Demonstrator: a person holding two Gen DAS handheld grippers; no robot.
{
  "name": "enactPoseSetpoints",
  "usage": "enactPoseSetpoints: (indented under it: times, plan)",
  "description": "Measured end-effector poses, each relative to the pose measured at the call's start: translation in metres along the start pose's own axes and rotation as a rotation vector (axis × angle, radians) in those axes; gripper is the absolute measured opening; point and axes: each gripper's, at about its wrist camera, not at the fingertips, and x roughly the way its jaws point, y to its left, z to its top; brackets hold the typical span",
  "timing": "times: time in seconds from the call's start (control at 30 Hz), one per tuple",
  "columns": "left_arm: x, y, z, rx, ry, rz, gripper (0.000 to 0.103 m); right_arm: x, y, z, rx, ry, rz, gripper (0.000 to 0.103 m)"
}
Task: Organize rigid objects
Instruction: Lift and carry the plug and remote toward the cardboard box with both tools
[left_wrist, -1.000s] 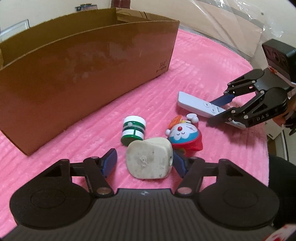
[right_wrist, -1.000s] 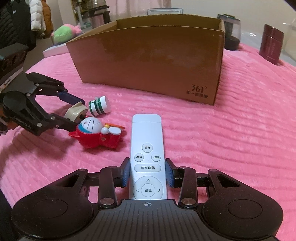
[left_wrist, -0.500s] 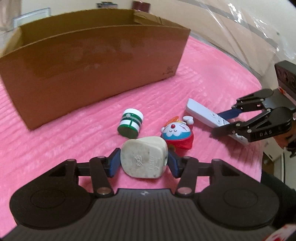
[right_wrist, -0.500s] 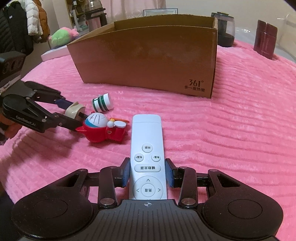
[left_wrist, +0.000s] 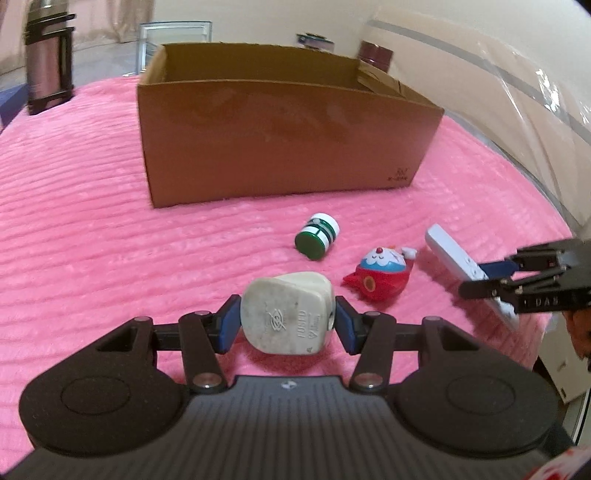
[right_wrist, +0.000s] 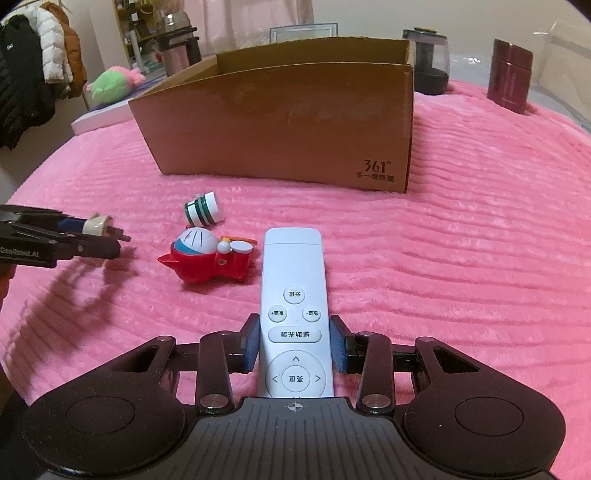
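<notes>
My left gripper (left_wrist: 282, 326) is shut on a dirty white plug (left_wrist: 287, 313) and holds it above the pink blanket; it also shows in the right wrist view (right_wrist: 96, 226). My right gripper (right_wrist: 294, 348) is shut on a white remote (right_wrist: 294, 302), seen tilted up in the left wrist view (left_wrist: 454, 258). A green-and-white bottle (left_wrist: 317, 235) and a red and blue cat toy (left_wrist: 380, 273) lie on the blanket between the grippers. An open cardboard box (left_wrist: 280, 140) stands behind them.
A dark red flask (right_wrist: 509, 79) and a dark jar (right_wrist: 430, 62) stand behind the box on the right. A tall thermos (left_wrist: 48, 66) stands at the far left. A green plush toy (right_wrist: 110, 83) lies beyond the blanket's edge.
My left gripper closed on the plug and lifted it back away from the toys and box. My right gripper lifted the remote slightly.
</notes>
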Motion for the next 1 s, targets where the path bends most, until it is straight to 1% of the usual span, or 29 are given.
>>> enactPoseSetpoints:
  times: [0.1, 0.3, 0.5, 0.73, 1.0]
  plan:
    - [-0.007, -0.003, 0.0, -0.008, -0.006, 0.017, 0.048, -0.005, 0.0, -0.001, 0.01, -0.008, -0.001, 0.036]
    - [-0.017, -0.009, 0.0, 0.014, -0.01, 0.058, 0.048, -0.015, 0.003, 0.0, 0.027, -0.03, -0.004, 0.036]
    - [-0.028, -0.015, 0.0, 0.031, -0.025, 0.059, 0.048, -0.023, 0.004, 0.002, 0.058, -0.05, 0.002, 0.036]
    - [-0.041, -0.019, 0.008, 0.055, -0.053, 0.07, 0.048, -0.035, 0.0, 0.009, 0.139, -0.084, 0.053, 0.036]
    - [-0.052, -0.022, 0.03, 0.09, -0.089, 0.064, 0.048, -0.049, 0.002, 0.024, 0.13, -0.124, 0.05, 0.036]
